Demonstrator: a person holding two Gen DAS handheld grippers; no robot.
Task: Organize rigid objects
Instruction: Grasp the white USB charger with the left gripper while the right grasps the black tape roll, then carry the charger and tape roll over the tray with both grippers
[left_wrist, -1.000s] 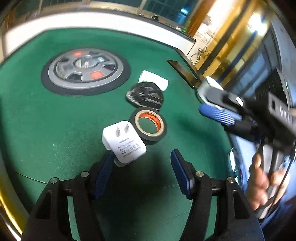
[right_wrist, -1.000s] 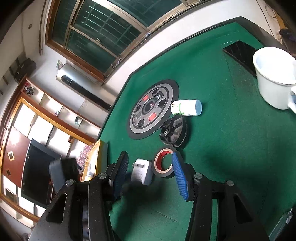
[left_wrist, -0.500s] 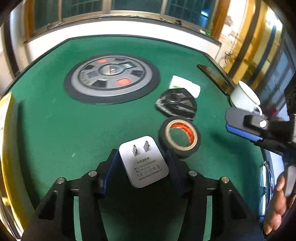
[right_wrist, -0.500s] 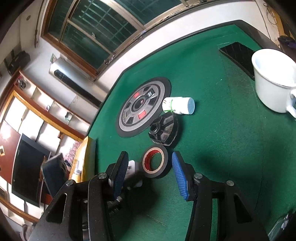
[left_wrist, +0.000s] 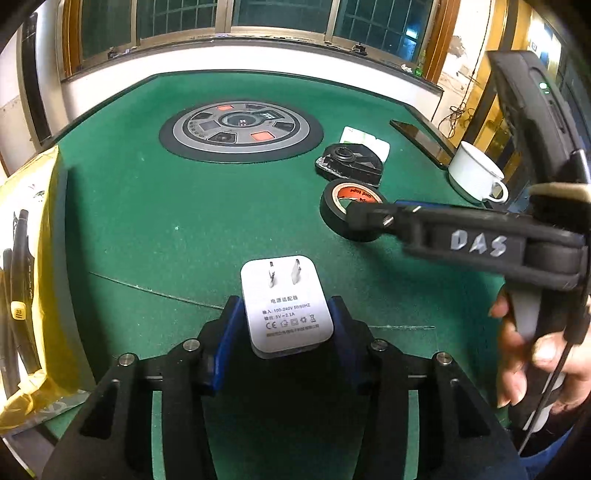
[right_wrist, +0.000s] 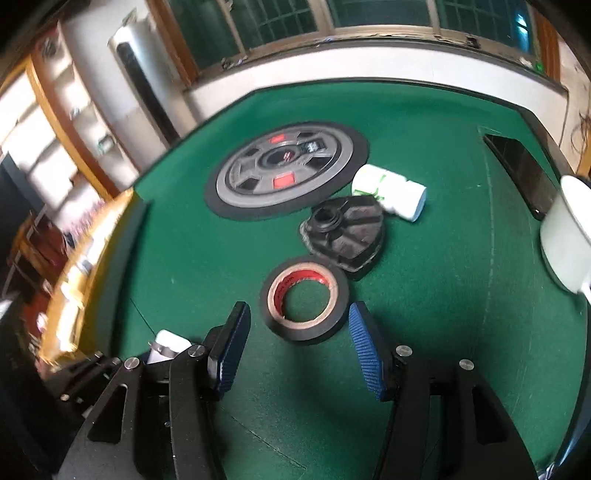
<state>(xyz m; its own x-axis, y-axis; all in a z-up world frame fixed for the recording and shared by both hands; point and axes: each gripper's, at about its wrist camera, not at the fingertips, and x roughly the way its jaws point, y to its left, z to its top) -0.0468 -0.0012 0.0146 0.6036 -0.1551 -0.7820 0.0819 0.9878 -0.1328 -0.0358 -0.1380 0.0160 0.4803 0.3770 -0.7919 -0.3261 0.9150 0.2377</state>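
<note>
Left tongs (left_wrist: 286, 325), whose jaws have just been closing, clamp one white square plug adapter (left_wrist: 286, 302) above the green felt desk (left_wrist: 147, 229); its label reads "100-240V" and "5V-2.1A". At the desk's left edge lies a yellow packet (left_wrist: 33, 236). Right tongs (right_wrist: 299, 345), marked "DAS", have just been widening and stand open around one black tape roll with a red-printed core (right_wrist: 304, 297), pads clear of it. Behind it sit one black ribbed plastic disc (right_wrist: 343, 232), touching the roll, one white cylindrical bottle (right_wrist: 391, 194) and, rightmost, one white cup (left_wrist: 476, 173).
</note>
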